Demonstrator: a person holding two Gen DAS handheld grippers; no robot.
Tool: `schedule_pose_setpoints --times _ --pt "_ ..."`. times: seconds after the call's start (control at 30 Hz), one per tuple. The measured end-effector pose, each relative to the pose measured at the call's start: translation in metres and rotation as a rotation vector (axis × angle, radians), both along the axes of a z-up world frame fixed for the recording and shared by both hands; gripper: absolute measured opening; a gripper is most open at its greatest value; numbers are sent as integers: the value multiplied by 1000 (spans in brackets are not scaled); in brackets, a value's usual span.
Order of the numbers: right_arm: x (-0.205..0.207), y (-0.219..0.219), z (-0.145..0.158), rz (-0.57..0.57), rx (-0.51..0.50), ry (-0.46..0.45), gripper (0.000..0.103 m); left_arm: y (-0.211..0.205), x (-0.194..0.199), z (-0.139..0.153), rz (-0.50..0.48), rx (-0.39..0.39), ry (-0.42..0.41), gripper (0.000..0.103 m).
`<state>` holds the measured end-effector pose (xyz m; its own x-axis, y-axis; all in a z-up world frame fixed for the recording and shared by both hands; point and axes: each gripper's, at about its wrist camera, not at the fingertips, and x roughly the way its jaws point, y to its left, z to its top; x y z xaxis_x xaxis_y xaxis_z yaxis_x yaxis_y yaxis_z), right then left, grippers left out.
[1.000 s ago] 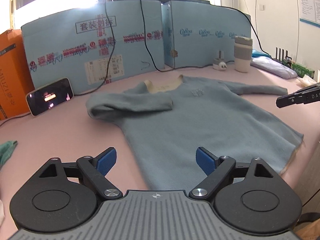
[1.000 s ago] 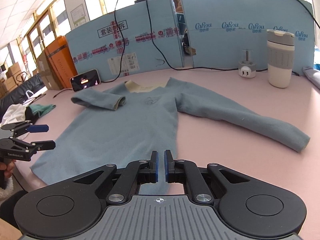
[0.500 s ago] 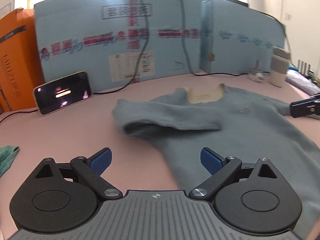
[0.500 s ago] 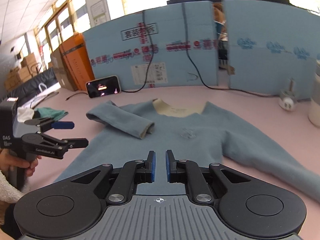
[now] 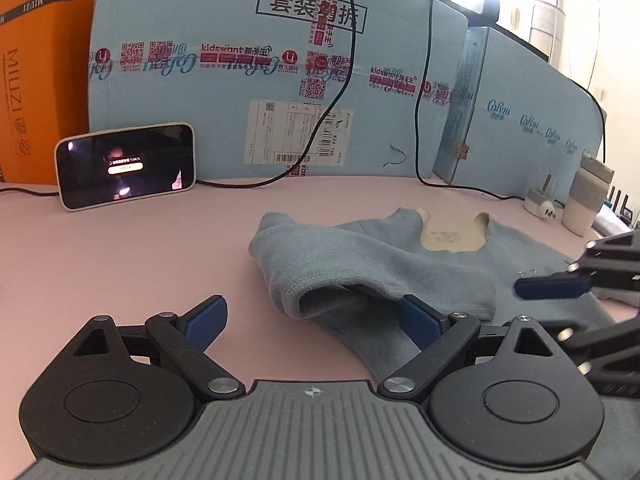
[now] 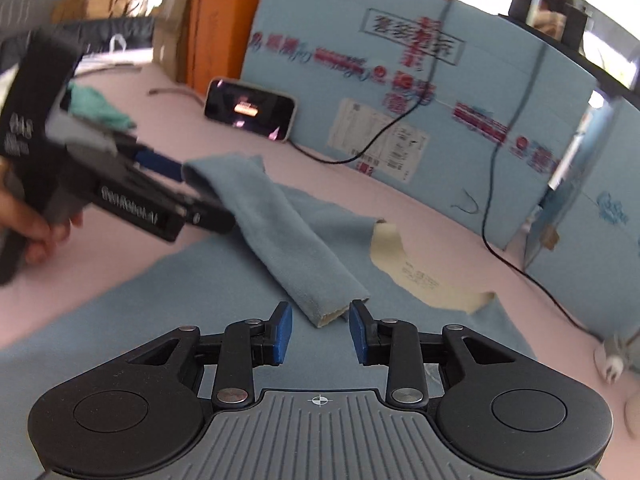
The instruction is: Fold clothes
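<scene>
A blue-grey sweater (image 5: 448, 276) lies flat on the pink table (image 5: 120, 260), its cream neck lining (image 6: 420, 276) showing. One sleeve (image 6: 280, 232) is folded across the chest. My left gripper (image 5: 312, 320) is open, and the sleeve's bend (image 5: 320, 280) lies just ahead of its fingertips. In the right wrist view a hand holds the left gripper (image 6: 192, 188) at that bend. My right gripper (image 6: 320, 338) is opening its jaws. The sleeve's cuff (image 6: 332, 314) sits just ahead of the pads, which do not press on it. The right gripper (image 5: 552, 286) also shows in the left wrist view.
A lit phone (image 5: 126, 166) leans on blue foam boards (image 5: 260, 80) at the back, with black cables (image 5: 340, 92) hanging down. An orange box (image 5: 36, 60) stands at the far left. A cup (image 5: 588, 200) and a plug (image 5: 540, 204) stand at the right. A green cloth (image 6: 96, 106) lies far left.
Both grippers have moved in close to the folded sleeve, the left to its bend, the right to its cuff. The right jaws went from shut to parted. The left stayed open.
</scene>
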<state>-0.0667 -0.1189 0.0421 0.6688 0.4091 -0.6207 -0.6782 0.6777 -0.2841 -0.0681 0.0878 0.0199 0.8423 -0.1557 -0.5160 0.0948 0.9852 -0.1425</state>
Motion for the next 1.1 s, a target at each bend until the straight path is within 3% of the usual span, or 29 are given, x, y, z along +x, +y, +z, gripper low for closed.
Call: schedule_pose_setpoints --times 0.13,0.37,0.47,0.5,0.77,1.1 --pt "-1 22 -15 49 -79 -61 32 -2 0 -1 3 9 2 93" --pt "-17 50 -39 108 -272 -315 31 -5 0 -2 21 44 6 95" --pt "-26 57 -45 142 -339 -386 21 -7 2 -4 30 66 18 95" --pt "-27 58 -46 152 -344 -386 15 -8 2 -4 33 77 20 95" --pt "-34 50 -39 164 -344 -436 1 -13 -1 -5 39 127 6 96" --pt "-54 22 14 61 -243 -665 0 -27 -9 0 8 192 -53 96"
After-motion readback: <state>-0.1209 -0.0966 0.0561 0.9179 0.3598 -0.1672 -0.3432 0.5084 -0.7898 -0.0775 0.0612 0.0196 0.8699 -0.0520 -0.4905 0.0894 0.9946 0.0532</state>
